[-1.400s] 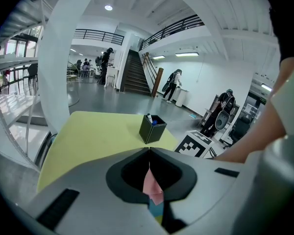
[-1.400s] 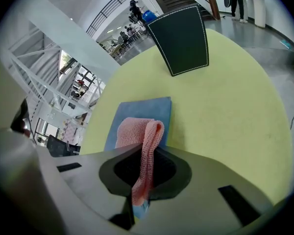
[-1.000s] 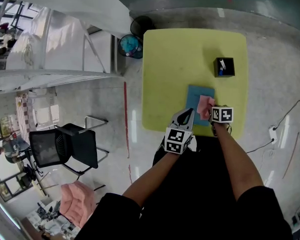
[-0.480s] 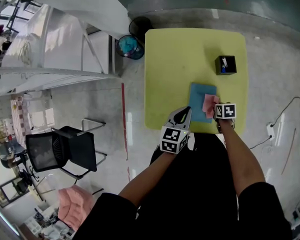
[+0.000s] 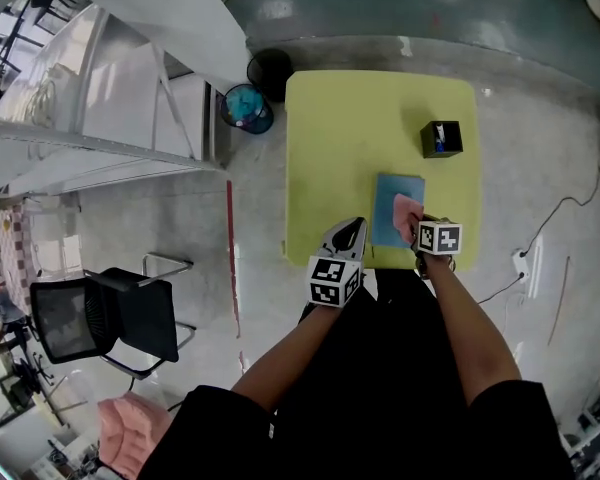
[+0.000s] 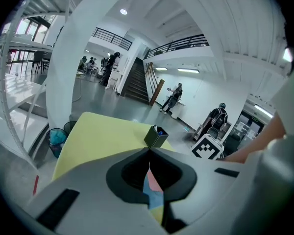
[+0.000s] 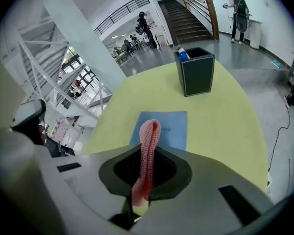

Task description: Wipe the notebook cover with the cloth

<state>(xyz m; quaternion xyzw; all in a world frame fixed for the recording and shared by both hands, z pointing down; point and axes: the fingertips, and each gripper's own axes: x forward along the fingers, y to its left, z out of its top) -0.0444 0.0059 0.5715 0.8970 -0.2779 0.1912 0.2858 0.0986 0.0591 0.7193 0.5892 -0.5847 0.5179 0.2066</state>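
A blue notebook point(image 5: 394, 200) lies flat on the yellow-green table point(image 5: 340, 138), close to its near edge. My right gripper point(image 5: 418, 226) is shut on a pink cloth point(image 5: 408, 214) that hangs over the notebook's near right corner. In the right gripper view the cloth point(image 7: 148, 148) stands folded between the jaws, with the notebook point(image 7: 170, 126) just ahead; whether the cloth touches the cover I cannot tell. My left gripper point(image 5: 358, 224) is shut on nothing and sits at the table's near edge, left of the notebook. Its closed tips point(image 6: 149, 151) meet in the left gripper view.
A black pen holder point(image 5: 441, 138) stands at the table's far right, also visible as a dark box point(image 7: 196, 72) beyond the notebook. A blue bin point(image 5: 242, 107) sits on the floor off the table's far left corner. A black chair point(image 5: 100, 313) stands to the left.
The head view has shifted a little. The right gripper still holds the cloth and has slid slightly toward the notebook's near edge. The left gripper stays shut at the table edge.
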